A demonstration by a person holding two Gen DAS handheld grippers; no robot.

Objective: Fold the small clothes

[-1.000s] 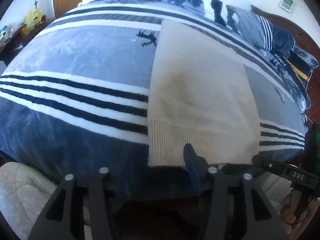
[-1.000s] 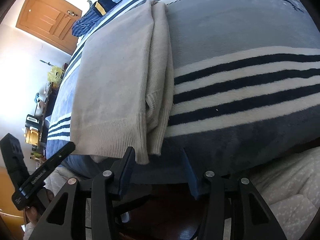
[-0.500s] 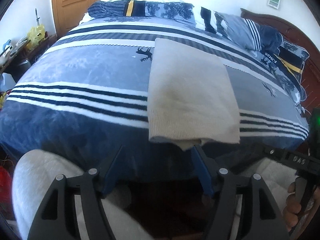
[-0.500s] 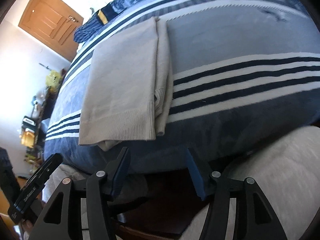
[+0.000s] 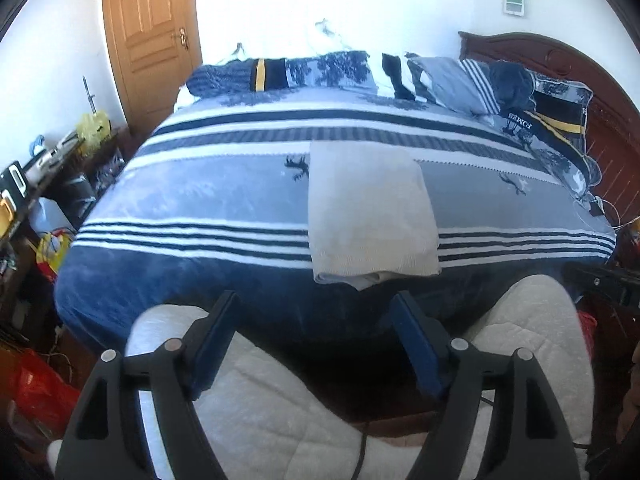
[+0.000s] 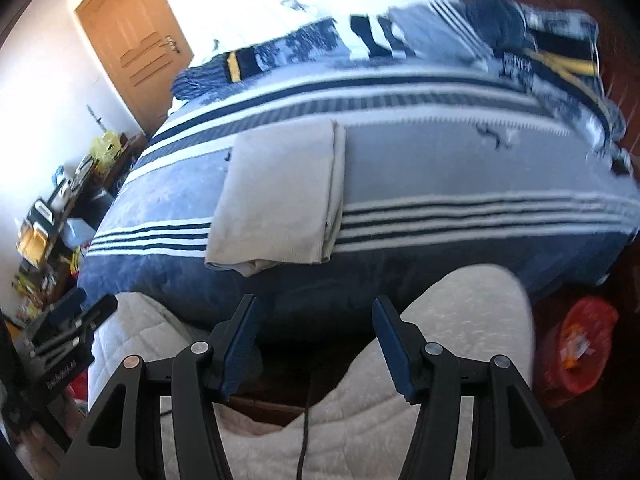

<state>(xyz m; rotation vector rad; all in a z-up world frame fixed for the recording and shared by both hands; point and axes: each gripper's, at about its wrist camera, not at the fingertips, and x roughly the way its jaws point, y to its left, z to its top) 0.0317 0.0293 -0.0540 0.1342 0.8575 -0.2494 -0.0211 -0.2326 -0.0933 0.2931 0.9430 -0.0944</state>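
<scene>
On the striped bed our folded beige sweater lies flat near the front edge, and we have pulled both tongs up and back from it since 1 second ago. We judge this fold finished. Left gripper is opening with nothing between its jaws; right gripper stands wide, also bare. Pillow lettering is unreadable.
</scene>
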